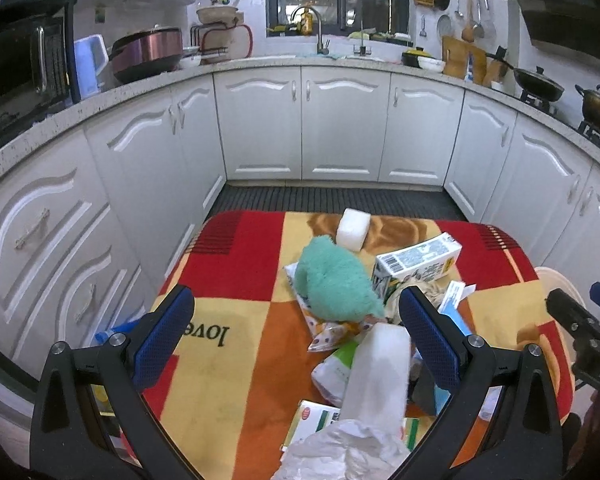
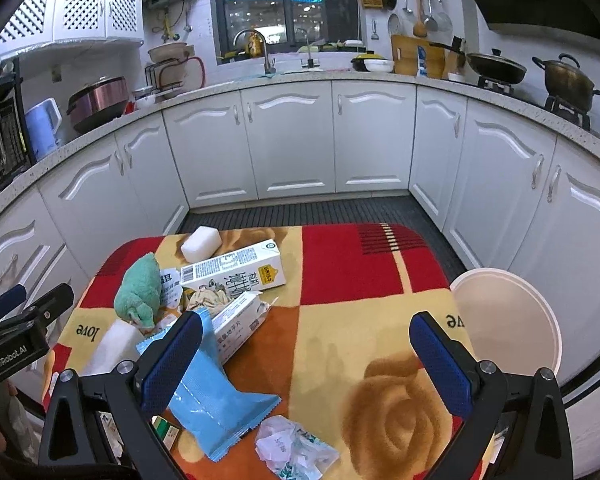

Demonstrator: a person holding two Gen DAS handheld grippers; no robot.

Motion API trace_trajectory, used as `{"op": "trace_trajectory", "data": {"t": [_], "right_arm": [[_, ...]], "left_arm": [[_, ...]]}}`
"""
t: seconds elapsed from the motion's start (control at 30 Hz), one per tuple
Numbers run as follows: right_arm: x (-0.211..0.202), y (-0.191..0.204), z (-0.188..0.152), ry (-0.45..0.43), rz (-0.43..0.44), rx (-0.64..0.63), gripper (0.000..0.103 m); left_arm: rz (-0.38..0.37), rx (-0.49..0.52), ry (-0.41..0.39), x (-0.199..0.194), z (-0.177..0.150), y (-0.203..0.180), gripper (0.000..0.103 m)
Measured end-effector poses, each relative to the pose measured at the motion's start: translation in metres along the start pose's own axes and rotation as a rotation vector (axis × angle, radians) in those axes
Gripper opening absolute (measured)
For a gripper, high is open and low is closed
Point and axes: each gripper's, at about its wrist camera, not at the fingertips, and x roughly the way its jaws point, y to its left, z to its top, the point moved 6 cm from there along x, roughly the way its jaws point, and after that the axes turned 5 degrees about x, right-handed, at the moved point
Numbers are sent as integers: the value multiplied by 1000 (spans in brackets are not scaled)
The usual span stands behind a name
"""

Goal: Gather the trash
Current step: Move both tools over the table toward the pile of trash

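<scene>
A pile of trash lies on a patterned cloth [image 1: 236, 280] [image 2: 360, 312]. It holds a milk carton [image 1: 416, 262] [image 2: 236, 270], a teal fluffy cloth [image 1: 334, 284] [image 2: 138, 290], a white foam block [image 1: 353, 229] [image 2: 201, 243], a blue wrapper [image 2: 216, 396], a small white box [image 2: 240, 326], crumpled plastic [image 2: 292, 446] and a white foam slab [image 1: 380, 372]. My left gripper [image 1: 296, 340] is open above the near side of the pile. My right gripper [image 2: 306, 364] is open over bare cloth right of the pile; its left finger overlaps the blue wrapper.
A round pale bin [image 2: 508, 316] [image 1: 556, 280] stands at the cloth's right edge. White kitchen cabinets [image 1: 340, 128] ring the space on three sides. A dark ribbed floor mat [image 2: 312, 210] lies beyond the cloth. Pots, a kettle and a microwave sit on the counters.
</scene>
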Motion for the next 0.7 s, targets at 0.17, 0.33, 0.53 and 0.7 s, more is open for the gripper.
{"op": "trace_trajectory", "data": {"t": [0.17, 0.33, 0.53, 0.7], "right_arm": [[-10, 0, 3, -8, -6, -6, 103], [-16, 3, 5, -26, -18, -21, 103], [-20, 2, 9, -32, -20, -10, 103], [-22, 1, 10, -43, -18, -3, 103]], "left_arm": [[1, 4, -30, -9, 5, -8, 102], [4, 7, -42, -13, 4, -13, 102], [-19, -13, -65, -19, 5, -13, 102], [-28, -19, -91, -27, 7, -14, 102]]}}
